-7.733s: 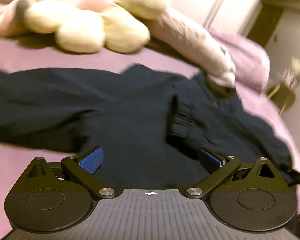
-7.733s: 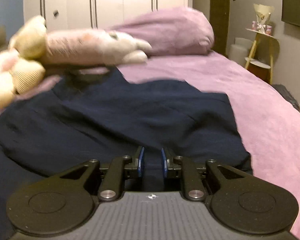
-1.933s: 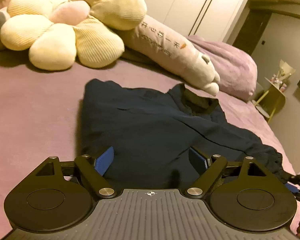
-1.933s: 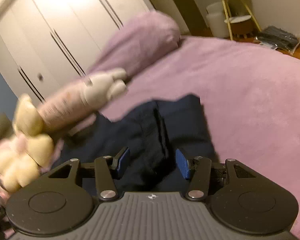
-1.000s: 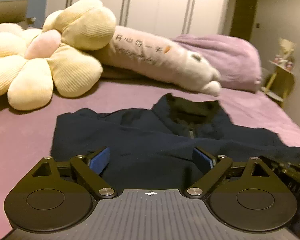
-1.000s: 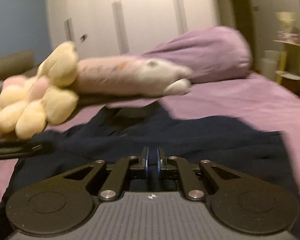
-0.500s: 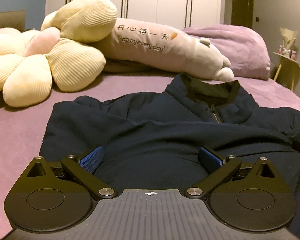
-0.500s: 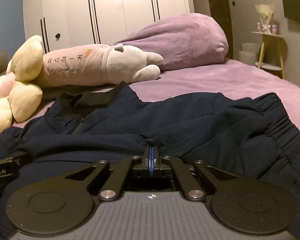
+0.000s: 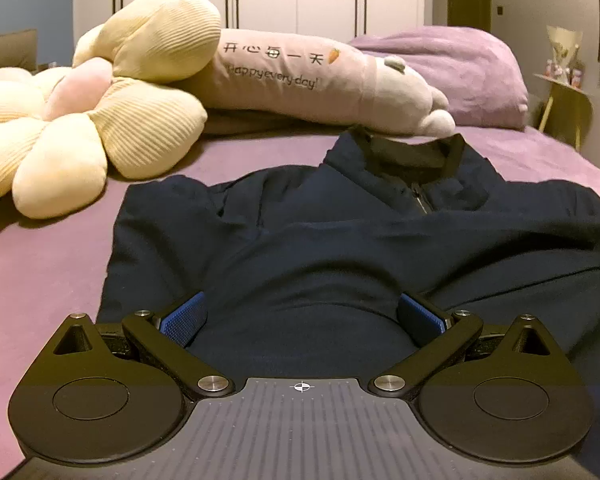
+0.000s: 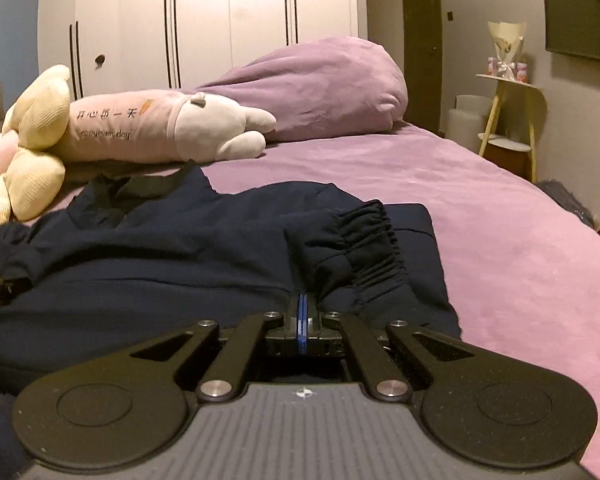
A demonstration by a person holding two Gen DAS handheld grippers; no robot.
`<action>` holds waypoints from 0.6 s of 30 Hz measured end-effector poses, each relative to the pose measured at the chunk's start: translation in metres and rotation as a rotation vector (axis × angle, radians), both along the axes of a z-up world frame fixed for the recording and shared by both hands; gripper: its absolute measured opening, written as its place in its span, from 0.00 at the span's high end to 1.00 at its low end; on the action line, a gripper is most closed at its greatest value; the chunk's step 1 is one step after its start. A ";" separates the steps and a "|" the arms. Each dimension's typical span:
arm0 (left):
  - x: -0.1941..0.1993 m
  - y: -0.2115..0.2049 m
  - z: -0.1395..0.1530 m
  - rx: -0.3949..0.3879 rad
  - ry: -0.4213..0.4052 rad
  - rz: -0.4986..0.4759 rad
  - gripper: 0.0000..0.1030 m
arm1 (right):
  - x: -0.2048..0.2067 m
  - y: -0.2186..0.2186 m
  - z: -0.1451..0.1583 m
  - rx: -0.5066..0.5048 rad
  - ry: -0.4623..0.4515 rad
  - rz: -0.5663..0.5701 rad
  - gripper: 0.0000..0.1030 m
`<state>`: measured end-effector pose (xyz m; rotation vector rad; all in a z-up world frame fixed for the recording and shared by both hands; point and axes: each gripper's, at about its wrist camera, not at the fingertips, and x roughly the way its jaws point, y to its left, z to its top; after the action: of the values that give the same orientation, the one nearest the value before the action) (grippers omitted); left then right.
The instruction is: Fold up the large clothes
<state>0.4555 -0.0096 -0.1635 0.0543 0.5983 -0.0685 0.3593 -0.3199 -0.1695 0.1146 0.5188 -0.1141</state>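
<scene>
Navy jacket (image 9: 300,248): spread on the purple bed (image 9: 40,264), collar and zipper at the far side, directly ahead of both grippers. Elastic cuff (image 10: 364,240): bunched on top of the jacket, just beyond the right gripper (image 10: 302,312). Right gripper: blue pads pressed together at the jacket's near edge; whether a fold of cloth is pinched between them cannot be told. Left gripper (image 9: 300,316): fingers spread wide, a mound of jacket fabric lying between the pads. Flower cushion (image 9: 80,128): cream and pink, far left on the bed. Long pink plush (image 9: 320,76): lettered, lying just behind the collar. Purple pillow (image 10: 324,88): beyond the plush. White wardrobe (image 10: 220,20): against the back wall.
</scene>
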 end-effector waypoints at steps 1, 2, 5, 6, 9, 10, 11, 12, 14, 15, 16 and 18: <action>-0.003 0.000 0.002 0.006 0.001 0.001 0.00 | -0.001 -0.001 0.003 0.006 0.007 -0.004 1.00; -0.007 -0.001 0.004 0.013 0.001 0.005 0.00 | -0.003 -0.002 0.006 0.013 0.006 -0.005 1.00; -0.027 0.002 0.008 -0.005 -0.007 0.009 0.00 | -0.017 -0.006 0.010 0.047 -0.003 -0.001 1.00; -0.034 0.005 0.006 -0.008 -0.022 0.004 0.00 | -0.022 -0.008 0.008 0.050 -0.005 0.006 1.00; -0.042 0.011 0.001 0.024 -0.011 0.012 0.00 | -0.024 -0.013 -0.010 0.065 0.032 0.030 1.00; -0.043 0.013 0.006 0.020 0.007 0.035 0.00 | -0.022 -0.013 -0.010 0.067 0.037 0.034 1.00; -0.045 0.014 0.010 0.019 0.030 0.052 0.00 | -0.019 -0.012 -0.007 0.063 0.051 0.032 1.00; -0.049 0.016 0.017 0.020 0.044 0.066 0.00 | -0.016 -0.011 -0.004 0.056 0.071 0.030 1.00; -0.068 0.024 0.029 0.008 0.049 0.065 0.00 | -0.017 -0.010 0.007 0.066 0.108 0.024 1.00; -0.082 0.032 0.035 -0.016 0.060 0.048 0.00 | -0.022 -0.011 0.013 0.085 0.119 0.024 1.00; -0.097 0.039 0.039 -0.041 0.072 0.033 0.00 | -0.033 -0.014 0.020 0.105 0.120 0.027 0.96; -0.137 0.058 0.045 -0.072 0.100 0.005 0.00 | -0.067 -0.022 0.029 0.150 0.135 0.032 0.71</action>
<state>0.3186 0.0480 -0.1183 -0.0206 0.6955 -0.0878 0.2921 -0.3417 -0.1401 0.2464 0.6639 -0.0516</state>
